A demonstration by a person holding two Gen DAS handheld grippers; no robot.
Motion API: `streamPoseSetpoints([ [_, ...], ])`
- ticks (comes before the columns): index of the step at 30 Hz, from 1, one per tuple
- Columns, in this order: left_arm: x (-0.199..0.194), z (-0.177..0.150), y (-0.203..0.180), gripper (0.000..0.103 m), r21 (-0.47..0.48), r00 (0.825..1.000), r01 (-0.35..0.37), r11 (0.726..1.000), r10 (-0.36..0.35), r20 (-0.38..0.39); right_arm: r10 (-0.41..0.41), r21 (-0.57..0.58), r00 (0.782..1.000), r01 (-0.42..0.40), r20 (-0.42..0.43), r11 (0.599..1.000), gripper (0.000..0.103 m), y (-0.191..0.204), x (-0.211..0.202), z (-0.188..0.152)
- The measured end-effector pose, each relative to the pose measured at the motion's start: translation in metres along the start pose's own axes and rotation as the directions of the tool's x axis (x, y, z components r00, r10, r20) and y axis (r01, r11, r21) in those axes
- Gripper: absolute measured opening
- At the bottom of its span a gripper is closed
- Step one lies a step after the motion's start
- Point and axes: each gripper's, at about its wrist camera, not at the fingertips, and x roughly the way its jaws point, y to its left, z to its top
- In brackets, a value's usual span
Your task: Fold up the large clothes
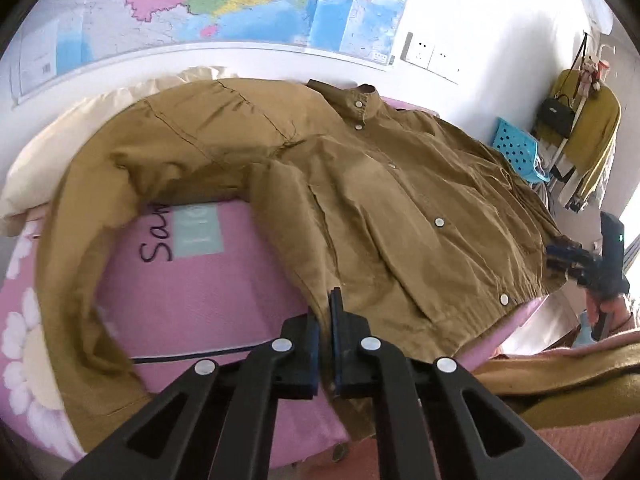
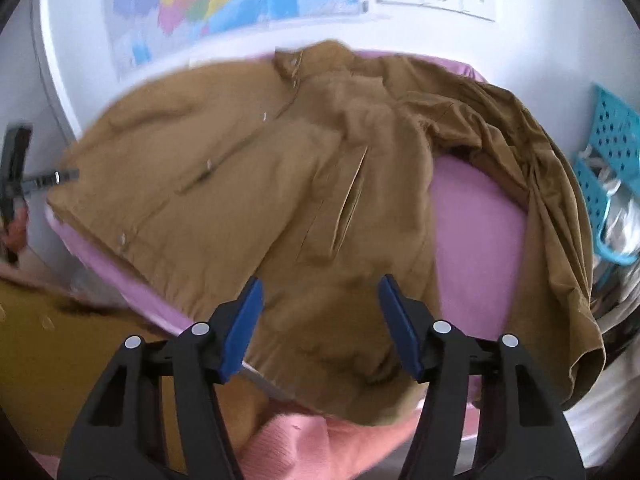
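A mustard-brown jacket (image 1: 360, 200) lies front up and buttoned on a pink bed sheet (image 1: 200, 288). Its long sleeve (image 1: 68, 280) curves down the left side. My left gripper (image 1: 324, 304) is shut on the lower left corner of the jacket's hem, with brown cloth pinched between the pads. In the right wrist view the jacket (image 2: 240, 180) is blurred, and its other sleeve (image 2: 560, 220) drapes over the bed's right edge. My right gripper (image 2: 320, 280) stands open just above the hem's right corner, with nothing pressed between its blue pads. It also shows as the right gripper (image 1: 568, 258) by that corner.
A cream pillow (image 1: 40, 168) lies at the bed's far left, under a wall map (image 1: 240, 0). A blue perforated basket (image 2: 612, 140) stands beside the bed on the right. A rack with a yellow garment and black bag (image 1: 588, 120) is behind it. A pink sleeve (image 2: 320, 448) is under the right gripper.
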Motion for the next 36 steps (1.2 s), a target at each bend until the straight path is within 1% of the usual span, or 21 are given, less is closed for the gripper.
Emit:
streamPoseSetpoints([
  [3,0.019,-0.011,-0.009,0.008,0.05,0.994,-0.038,0.998,0.042,-0.098,-0.032,-0.011,0.999,0.032,0.017,0.999,0.058,-0.003,0.0,0.005],
  [5,0.018,-0.014,-0.017,0.025,0.088,0.997,-0.009,0.996,0.015,-0.071,-0.002,-0.003,1.0,0.002,0.028,1.0,0.056,-0.006,0.004,0.013],
  [6,0.015,-0.013,-0.02,0.051,0.094,0.999,0.011,0.995,-0.006,-0.053,0.012,-0.005,0.999,-0.012,0.03,1.0,0.055,-0.006,0.008,0.017],
  [7,0.012,-0.01,-0.023,0.062,0.097,0.999,0.029,0.995,-0.026,-0.029,0.023,-0.002,0.999,-0.023,0.029,1.0,0.053,-0.007,0.011,0.021],
  [10,0.008,-0.003,-0.03,0.063,0.123,0.999,0.037,0.992,-0.038,0.004,0.072,-0.004,0.997,-0.072,0.001,0.997,0.052,-0.011,0.029,0.032],
  [11,0.009,-0.001,-0.032,0.063,0.127,0.999,0.033,0.991,-0.034,0.003,0.085,-0.011,0.996,-0.085,-0.023,0.996,0.046,-0.012,0.039,0.036],
  [12,0.011,0.0,-0.033,0.063,0.129,0.999,0.034,0.991,-0.034,-0.001,0.082,-0.018,0.996,-0.083,-0.037,0.996,0.037,-0.012,0.044,0.038],
  [13,0.013,0.001,-0.035,0.063,0.13,0.999,0.036,0.991,-0.036,-0.005,0.06,-0.036,0.996,-0.062,-0.058,0.997,0.015,-0.013,0.053,0.042],
  [14,0.016,0.001,-0.037,0.063,0.132,0.999,0.036,0.991,-0.036,-0.007,0.042,-0.048,0.997,-0.045,-0.068,0.998,0.003,-0.016,0.058,0.045],
  [16,0.018,0.002,-0.04,0.064,0.133,0.999,0.041,0.99,-0.04,-0.013,0.051,-0.017,0.998,-0.052,-0.039,0.999,0.002,-0.029,0.057,0.056],
  [18,0.02,0.003,-0.042,0.064,0.131,0.999,0.046,0.99,-0.045,-0.009,0.003,0.018,1.0,-0.003,-0.009,1.0,0.002,-0.043,0.054,0.062],
  [19,0.021,0.005,-0.041,0.065,0.127,0.998,0.057,0.99,-0.057,-0.009,0.013,0.038,1.0,-0.012,-0.011,0.999,0.002,-0.048,0.054,0.062],
  [21,0.026,0.005,-0.044,0.068,0.131,0.997,0.081,0.988,-0.08,-0.015,0.061,0.084,0.997,-0.056,-0.05,0.995,0.004,-0.056,0.061,0.056],
  [22,0.031,0.004,-0.047,0.069,0.141,0.996,0.091,0.986,-0.088,-0.027,0.038,0.071,0.997,-0.034,-0.065,0.997,0.007,-0.057,0.061,0.05],
  [24,0.04,0.002,-0.05,0.071,0.155,0.996,0.081,0.985,-0.074,-0.051,0.054,0.123,0.998,-0.053,-0.007,0.991,0.017,-0.068,0.046,0.043],
  [25,0.043,0.002,-0.05,0.072,0.156,0.996,0.073,0.985,-0.065,-0.06,0.088,0.164,0.996,-0.091,0.024,0.982,0.028,-0.074,0.038,0.04],
  [26,0.044,0.001,-0.047,0.072,0.146,0.996,0.069,0.987,-0.06,-0.063,0.104,0.202,0.993,-0.113,0.055,0.973,0.049,-0.079,0.028,0.036],
  [28,0.04,0.002,-0.035,0.078,0.101,0.997,0.068,0.993,-0.064,-0.044,0.089,0.243,0.991,-0.11,0.098,0.964,0.069,-0.085,0.004,0.023],
  [30,0.033,0.002,-0.019,0.086,0.036,0.997,0.077,0.996,-0.077,-0.009,0.092,0.256,0.991,-0.113,0.095,0.96,0.067,-0.085,-0.009,0.011],
  [32,0.029,0.002,0.003,0.089,-0.052,0.997,0.078,0.996,-0.078,0.001,0.103,0.272,0.992,-0.119,0.073,0.955,0.071,-0.084,-0.011,0.003],
  [36,0.039,-0.005,0.023,0.096,-0.15,0.989,0.128,0.98,-0.136,-0.05,0.119,0.321,0.993,-0.108,-0.015,0.941,0.072,-0.082,0.008,-0.012],
])
